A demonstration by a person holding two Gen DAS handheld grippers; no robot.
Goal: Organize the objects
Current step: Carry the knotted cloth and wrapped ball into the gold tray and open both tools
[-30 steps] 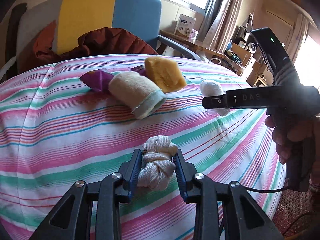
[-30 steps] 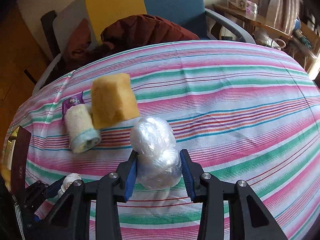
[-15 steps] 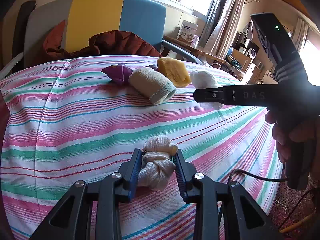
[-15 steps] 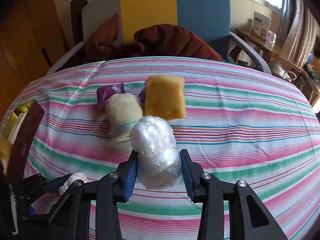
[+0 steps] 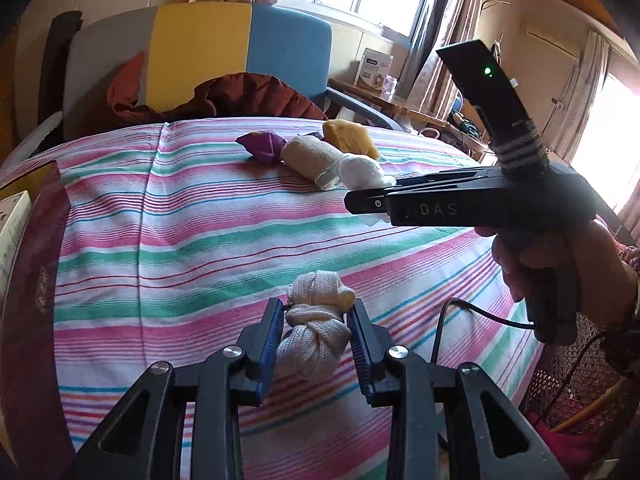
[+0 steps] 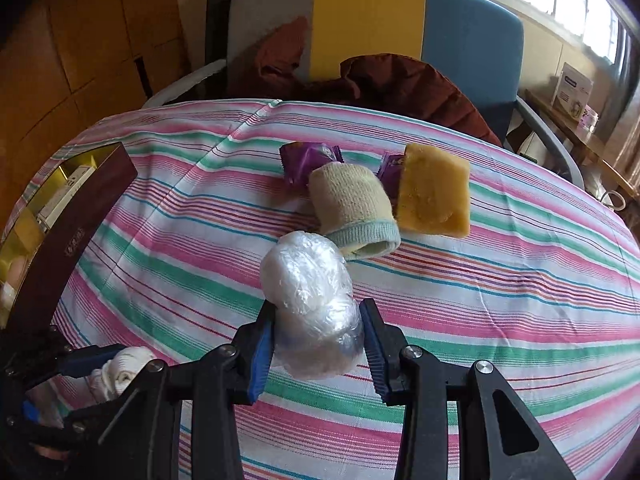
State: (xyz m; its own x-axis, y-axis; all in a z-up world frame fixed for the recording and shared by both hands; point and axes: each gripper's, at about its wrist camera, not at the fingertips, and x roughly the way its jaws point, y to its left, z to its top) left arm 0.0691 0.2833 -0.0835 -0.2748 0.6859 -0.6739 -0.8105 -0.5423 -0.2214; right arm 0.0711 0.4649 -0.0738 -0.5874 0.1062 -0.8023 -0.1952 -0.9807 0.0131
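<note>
My left gripper [image 5: 316,334] is shut on a knotted white rope bundle [image 5: 316,328], held above the striped tablecloth [image 5: 180,240]. My right gripper [image 6: 318,338] is shut on a ball of clear crumpled plastic [image 6: 310,300]; the left wrist view shows it from the side [image 5: 362,200] with the plastic ball [image 5: 360,170] in its jaws. On the cloth lie a rolled beige sock [image 6: 352,208], a yellow sponge [image 6: 434,196] and purple wrappers [image 6: 306,160]. A dark red box [image 6: 68,232] with things inside stands at the left edge.
A chair with grey, yellow and blue panels [image 6: 368,24] and a dark red jacket [image 6: 400,84] stands behind the table. A side shelf with a white carton [image 5: 374,68] is at the right. A cable [image 5: 480,316] hangs from the right gripper.
Both grippers have moved leftward across the table, still holding their loads. The dark red box has come into view at the left. The right gripper has rolled.
</note>
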